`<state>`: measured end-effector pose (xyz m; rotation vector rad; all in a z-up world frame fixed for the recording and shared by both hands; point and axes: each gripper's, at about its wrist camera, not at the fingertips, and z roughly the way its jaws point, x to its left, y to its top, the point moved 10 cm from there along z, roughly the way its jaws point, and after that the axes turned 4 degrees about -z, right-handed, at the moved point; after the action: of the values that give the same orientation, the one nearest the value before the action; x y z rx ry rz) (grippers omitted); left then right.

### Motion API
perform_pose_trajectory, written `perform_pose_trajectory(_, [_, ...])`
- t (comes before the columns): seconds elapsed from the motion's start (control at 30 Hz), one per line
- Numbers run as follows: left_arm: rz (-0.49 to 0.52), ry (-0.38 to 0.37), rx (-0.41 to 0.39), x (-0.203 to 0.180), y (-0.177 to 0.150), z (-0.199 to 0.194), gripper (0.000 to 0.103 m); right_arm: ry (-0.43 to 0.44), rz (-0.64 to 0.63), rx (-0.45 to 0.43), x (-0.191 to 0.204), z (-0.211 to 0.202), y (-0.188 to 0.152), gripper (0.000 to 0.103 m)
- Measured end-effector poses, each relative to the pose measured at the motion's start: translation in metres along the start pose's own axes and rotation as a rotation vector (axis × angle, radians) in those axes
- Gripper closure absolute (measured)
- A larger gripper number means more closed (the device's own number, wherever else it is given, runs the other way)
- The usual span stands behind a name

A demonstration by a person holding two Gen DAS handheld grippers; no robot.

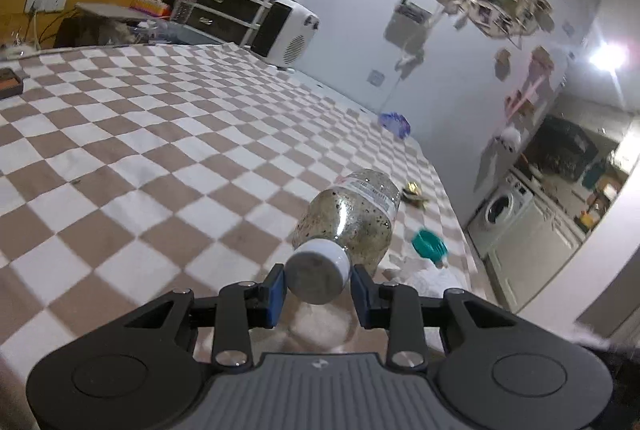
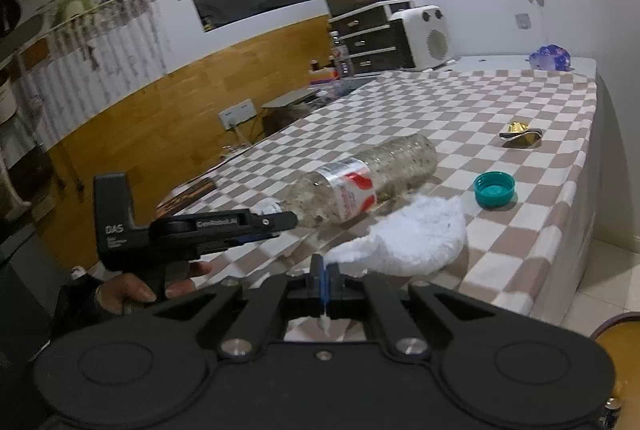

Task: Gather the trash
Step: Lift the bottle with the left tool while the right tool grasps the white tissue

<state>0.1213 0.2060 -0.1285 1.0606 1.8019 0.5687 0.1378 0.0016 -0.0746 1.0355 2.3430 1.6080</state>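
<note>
A clear plastic bottle (image 1: 352,218) with a white cap and dark specks inside is held by its cap end in my left gripper (image 1: 318,280), just above the checkered table. The right wrist view shows the same bottle (image 2: 372,182) lying nearly flat, with my left gripper (image 2: 280,220) on its cap. My right gripper (image 2: 325,276) is shut on a white crumpled tissue (image 2: 408,238), pinching its near edge. A teal bottle cap (image 2: 494,189), a gold wrapper (image 2: 520,135) and a blue-purple wrapper (image 2: 551,57) lie on the table.
The checkered tablecloth (image 1: 160,150) covers the table; its right edge (image 2: 588,190) drops to a white floor. A white heater (image 2: 424,36) and dark drawers (image 2: 368,42) stand at the far end. An orange bin rim (image 2: 616,342) shows at lower right.
</note>
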Motion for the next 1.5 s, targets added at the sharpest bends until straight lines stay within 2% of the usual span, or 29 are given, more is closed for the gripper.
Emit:
perform_pose_trajectory(0.13, [0.062,-0.003,0.024,-0.009,-0.017,-0.013,0.067,-0.005,-0.026,-0.022,0.009,-0.024,0.002,0.102])
perform_pose_trajectory(0.23, [0.098,0.010,0.020,-0.011,-0.025,-0.019,0.067,-0.044,-0.030,-0.039,-0.001,-0.022,0.011,0.102])
perform_pose_trajectory(0.4, [0.116,0.014,0.028,-0.008,-0.032,-0.020,0.067,-0.125,-0.002,-0.006,-0.034,0.019,0.014,0.102])
perform_pose_trajectory(0.6, [0.110,0.008,0.042,-0.002,-0.037,-0.019,0.067,-0.187,0.052,0.080,-0.071,0.073,-0.005,0.101])
perform_pose_trajectory(0.67, [0.114,0.009,0.036,-0.003,-0.035,-0.018,0.067,-0.174,0.056,0.091,-0.075,0.080,-0.012,0.092])
perform_pose_trajectory(0.7, [0.117,0.009,0.031,-0.003,-0.034,-0.018,0.067,-0.171,0.058,0.094,-0.076,0.081,-0.014,0.078])
perform_pose_trajectory(0.73, [0.118,0.010,0.028,-0.004,-0.034,-0.019,0.067,-0.164,0.050,0.096,-0.075,0.081,-0.016,0.061])
perform_pose_trajectory(0.8, [0.126,0.010,0.019,-0.006,-0.032,-0.018,0.067,-0.132,0.008,0.102,-0.069,0.079,-0.018,0.038])
perform_pose_trajectory(0.93, [0.133,0.013,0.012,-0.007,-0.029,-0.015,0.066,-0.112,-0.096,0.134,-0.057,0.078,-0.024,0.026])
perform_pose_trajectory(1.03, [0.140,0.033,0.016,-0.005,-0.029,-0.012,0.065,-0.132,-0.140,0.165,-0.056,0.085,-0.030,0.025])
perform_pose_trajectory(1.07, [0.143,0.042,0.018,-0.004,-0.029,-0.011,0.062,-0.144,-0.152,0.168,-0.056,0.088,-0.032,0.025])
perform_pose_trajectory(1.13, [0.150,0.051,0.019,-0.003,-0.029,-0.010,0.053,-0.172,-0.194,0.162,-0.055,0.091,-0.033,0.025])
perform_pose_trajectory(1.2, [0.162,0.053,0.015,-0.003,-0.026,-0.011,0.037,-0.209,-0.231,0.157,-0.056,0.095,-0.033,0.025])
perform_pose_trajectory(1.27, [0.200,0.058,0.007,-0.005,-0.022,-0.010,0.026,-0.231,-0.243,0.146,-0.059,0.097,-0.032,0.026])
perform_pose_trajectory(1.37, [0.296,0.061,0.004,-0.017,-0.012,-0.006,0.021,-0.250,-0.228,0.128,-0.066,0.095,-0.030,0.041])
perform_pose_trajectory(1.43, [0.358,0.054,0.012,-0.026,-0.005,-0.001,0.019,-0.268,-0.211,0.120,-0.071,0.092,-0.028,0.056])
perform_pose_trajectory(1.5, [0.413,0.043,0.029,-0.037,0.001,0.007,0.019,-0.291,-0.195,0.113,-0.076,0.089,-0.027,0.068])
